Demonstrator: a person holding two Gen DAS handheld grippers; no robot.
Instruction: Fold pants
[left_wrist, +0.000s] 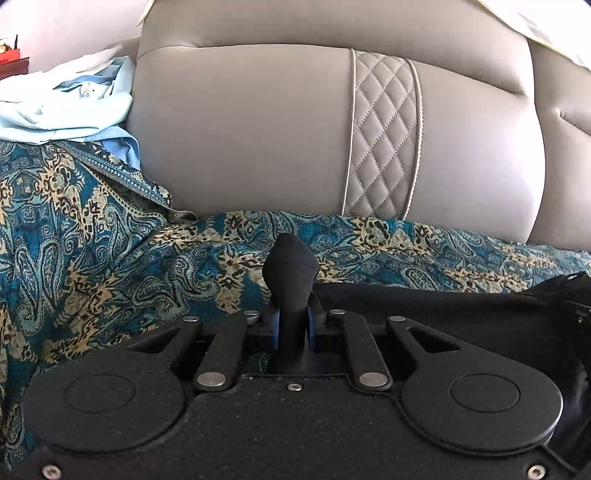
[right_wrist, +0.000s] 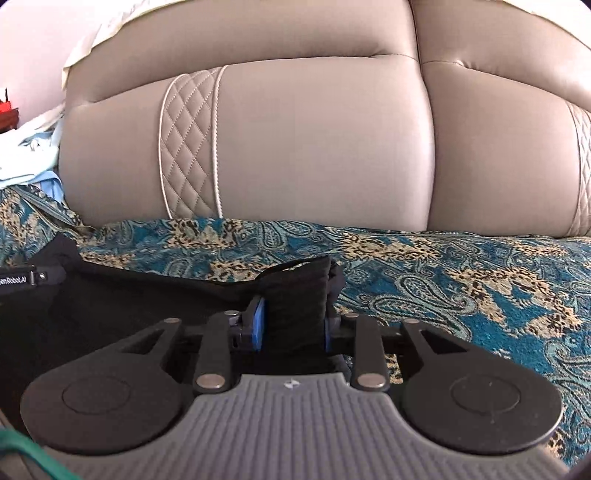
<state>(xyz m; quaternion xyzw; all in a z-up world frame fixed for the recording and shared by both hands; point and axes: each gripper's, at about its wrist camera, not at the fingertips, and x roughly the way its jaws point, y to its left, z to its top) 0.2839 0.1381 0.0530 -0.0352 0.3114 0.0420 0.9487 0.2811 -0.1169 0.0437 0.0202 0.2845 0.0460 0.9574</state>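
Observation:
The black pants lie stretched on a teal and gold patterned cover over a sofa seat. My left gripper is shut on a pinched corner of the pants, which sticks up between the blue pads. In the right wrist view my right gripper is shut on a thick bunched fold of the pants; the blue pad shows on its left side. The black cloth spans between both grippers. The left gripper's body shows at the far left of that view.
The taupe leather sofa backrest with a quilted strip rises close ahead. Light blue clothes are piled at the left on the cover. A red object stands on furniture at far left.

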